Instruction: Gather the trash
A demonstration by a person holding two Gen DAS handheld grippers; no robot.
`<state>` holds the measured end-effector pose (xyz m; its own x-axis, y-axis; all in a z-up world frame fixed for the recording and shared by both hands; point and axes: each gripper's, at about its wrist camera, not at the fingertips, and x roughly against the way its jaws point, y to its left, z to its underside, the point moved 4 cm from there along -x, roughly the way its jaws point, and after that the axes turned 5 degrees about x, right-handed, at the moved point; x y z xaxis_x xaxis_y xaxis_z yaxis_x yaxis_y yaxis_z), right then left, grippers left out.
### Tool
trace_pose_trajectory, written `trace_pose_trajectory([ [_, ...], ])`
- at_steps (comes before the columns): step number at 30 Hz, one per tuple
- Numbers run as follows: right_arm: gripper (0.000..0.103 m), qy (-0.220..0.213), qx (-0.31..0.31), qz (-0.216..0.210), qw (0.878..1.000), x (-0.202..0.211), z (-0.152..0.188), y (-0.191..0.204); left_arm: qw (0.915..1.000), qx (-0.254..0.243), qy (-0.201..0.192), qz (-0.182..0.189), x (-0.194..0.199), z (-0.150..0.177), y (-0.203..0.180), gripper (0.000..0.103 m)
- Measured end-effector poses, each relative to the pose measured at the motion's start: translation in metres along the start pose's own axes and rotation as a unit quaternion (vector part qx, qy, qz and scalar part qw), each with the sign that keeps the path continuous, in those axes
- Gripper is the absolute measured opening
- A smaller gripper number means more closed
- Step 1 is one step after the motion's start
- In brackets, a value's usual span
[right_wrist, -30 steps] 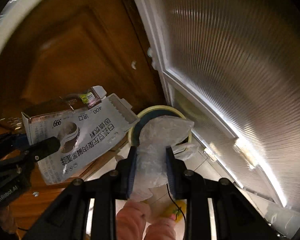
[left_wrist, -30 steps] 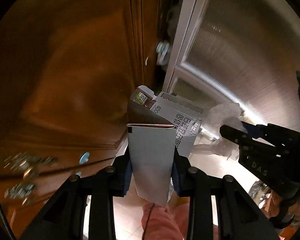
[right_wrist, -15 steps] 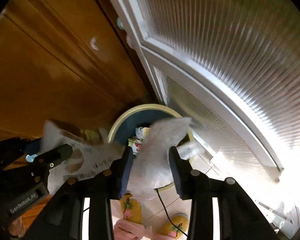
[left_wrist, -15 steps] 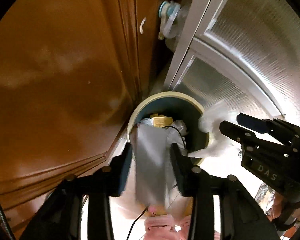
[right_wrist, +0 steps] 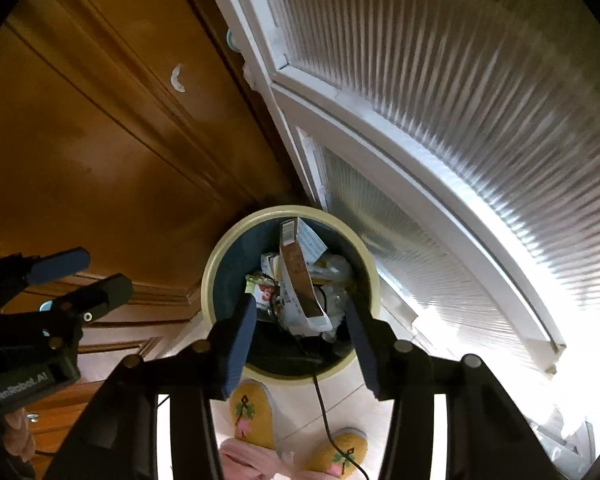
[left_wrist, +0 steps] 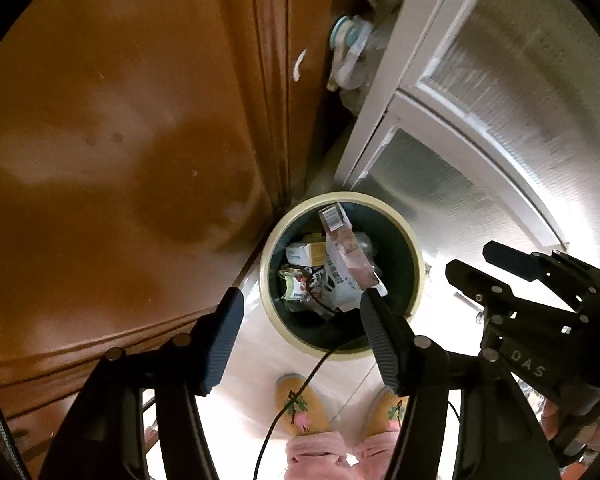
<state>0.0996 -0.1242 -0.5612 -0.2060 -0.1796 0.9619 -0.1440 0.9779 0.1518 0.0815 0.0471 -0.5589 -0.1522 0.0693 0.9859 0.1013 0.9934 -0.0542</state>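
Cream rim, dark inside: that's the bin (left_wrist: pixel 419 268), standing on the pale floor (left_wrist: pixel 252 344) in the corner between the wooden cabinet (left_wrist: pixel 112 152) and the ribbed glass door (left_wrist: pixel 512 120). Writing first: "DAS" reads on my right tool (left_wrist: pixel 470 263) in the left view, "GenRobot.AI" on my left tool (right_wrist: pixel 86 276) in the right view. The carton (left_wrist: pixel 346 256) lies in the bin, tilted, barcode end up against the far wall; its print is too small to read. Under it, crumpled wrappers (left_wrist: pixel 300 284) and clear plastic. A black cable (left_wrist: pixel 300 384) runs out over the near rim, down past my yellow slippers (left_wrist: pixel 298 404) with their flower stitching. Both tools are above the bin, fingers spread wide, nothing between them, touching nothing. A white crescent handle (right_wrist: pixel 177 79) sits on the cabinet.
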Motion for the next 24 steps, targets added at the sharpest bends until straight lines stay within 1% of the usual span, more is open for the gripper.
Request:
trace_pose_trajectory([
  [4, 0.047, 0.0, -0.007, -0.005, 1.0, 0.03, 0.005, 0.0, 1.0, -0.005, -0.008, 0.001, 0.025, 0.003, -0.009, 0.059],
  [8, 0.047, -0.007, -0.011, -0.007, 1.0, 0.066, 0.005, 0.0, 0.9997, 0.001, -0.021, 0.013, 0.073, 0.005, -0.016, 0.059],
  [9, 0.048, -0.013, -0.011, -0.009, 1.0, 0.083, 0.004, 0.002, 0.9995, 0.003, -0.026, 0.015, 0.087, 0.005, -0.017, 0.059],
  [10, 0.048, -0.017, -0.01, -0.01, 1.0, 0.091, 0.003, 0.003, 0.9994, 0.005, -0.03, 0.017, 0.098, 0.005, -0.017, 0.059],
  [12, 0.047, -0.028, -0.004, -0.011, 1.0, 0.119, 0.001, 0.006, 0.9988, 0.009, -0.043, 0.024, 0.132, 0.002, -0.021, 0.059],
  [14, 0.047, -0.042, 0.002, -0.014, 0.999, 0.149, -0.002, 0.01, 0.9981, 0.012, -0.053, 0.03, 0.158, 0.001, -0.023, 0.059],
  [15, 0.047, -0.05, 0.006, -0.014, 0.999, 0.164, -0.004, 0.013, 0.9975, 0.014, -0.062, 0.032, 0.179, 0.0, -0.025, 0.059],
  [17, 0.047, -0.067, 0.014, -0.013, 0.998, 0.2, -0.01, 0.019, 0.9966, 0.018, -0.072, 0.036, 0.205, -0.001, -0.026, 0.06],
  [21, 0.047, -0.096, 0.029, -0.015, 0.995, 0.258, -0.02, 0.026, 0.9937, 0.023, -0.1, 0.044, 0.272, -0.005, -0.028, 0.061],
  [23, 0.047, -0.106, 0.036, -0.018, 0.994, 0.281, -0.024, 0.031, 0.9926, 0.025, -0.109, 0.047, 0.295, -0.006, -0.028, 0.061],
  [24, 0.047, -0.112, 0.04, -0.02, 0.993, 0.294, -0.026, 0.035, 0.9916, 0.026, -0.117, 0.049, 0.313, -0.007, -0.029, 0.062],
])
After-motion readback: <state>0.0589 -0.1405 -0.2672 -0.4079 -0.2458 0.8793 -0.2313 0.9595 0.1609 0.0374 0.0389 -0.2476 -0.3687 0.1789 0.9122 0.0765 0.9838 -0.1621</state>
